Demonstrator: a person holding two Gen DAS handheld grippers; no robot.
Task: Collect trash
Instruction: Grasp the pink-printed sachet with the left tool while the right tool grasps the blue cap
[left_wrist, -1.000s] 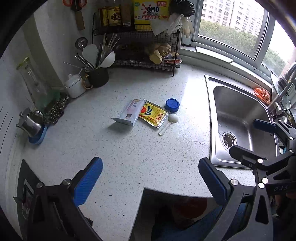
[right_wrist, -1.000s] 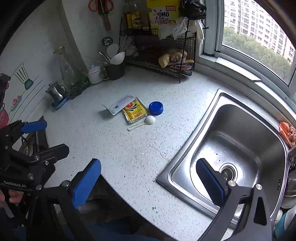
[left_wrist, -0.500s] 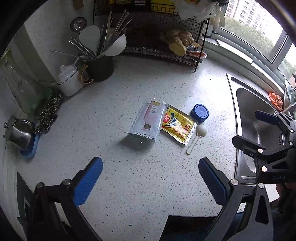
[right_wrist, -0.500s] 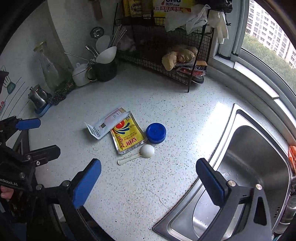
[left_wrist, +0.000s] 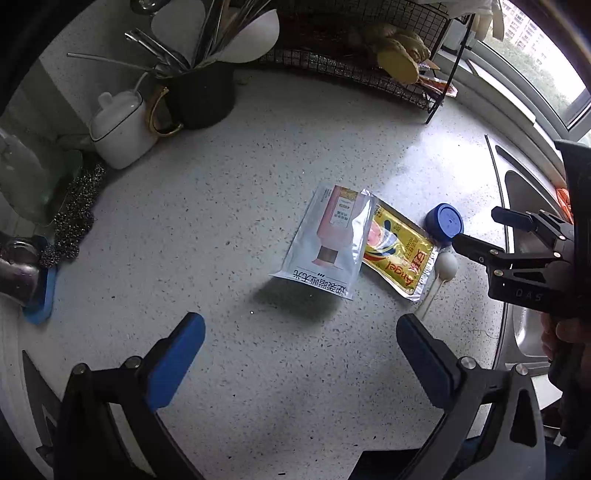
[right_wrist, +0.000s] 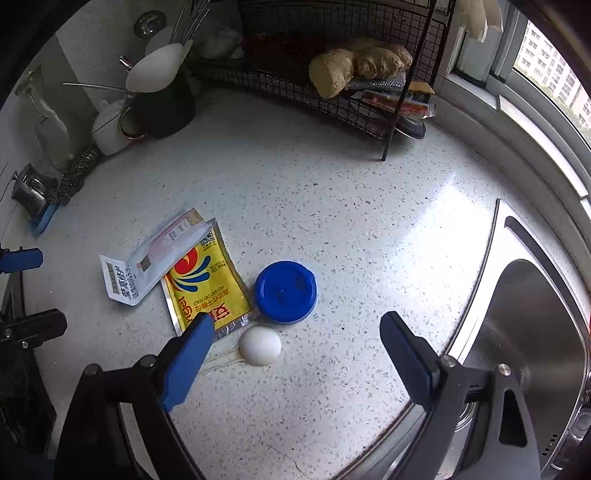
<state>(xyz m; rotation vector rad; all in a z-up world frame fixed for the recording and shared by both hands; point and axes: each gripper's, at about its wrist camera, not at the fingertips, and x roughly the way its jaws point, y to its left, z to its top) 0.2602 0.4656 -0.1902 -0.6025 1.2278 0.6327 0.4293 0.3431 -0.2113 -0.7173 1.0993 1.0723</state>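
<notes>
The silver pouch (left_wrist: 325, 240) lies over one edge of the yellow yeast packet (right_wrist: 205, 282), hiding that side. The white spoon (right_wrist: 258, 345) has its handle partly covered by the right gripper's blue finger (right_wrist: 184, 363). The sink (right_wrist: 535, 332) runs off the picture's edge.

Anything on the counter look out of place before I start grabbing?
Yes: loose litter mid-counter. A torn-open white pouch overlaps a yellow sachet, with a blue lid and a white plastic spoon beside them. No spill visible.
</notes>
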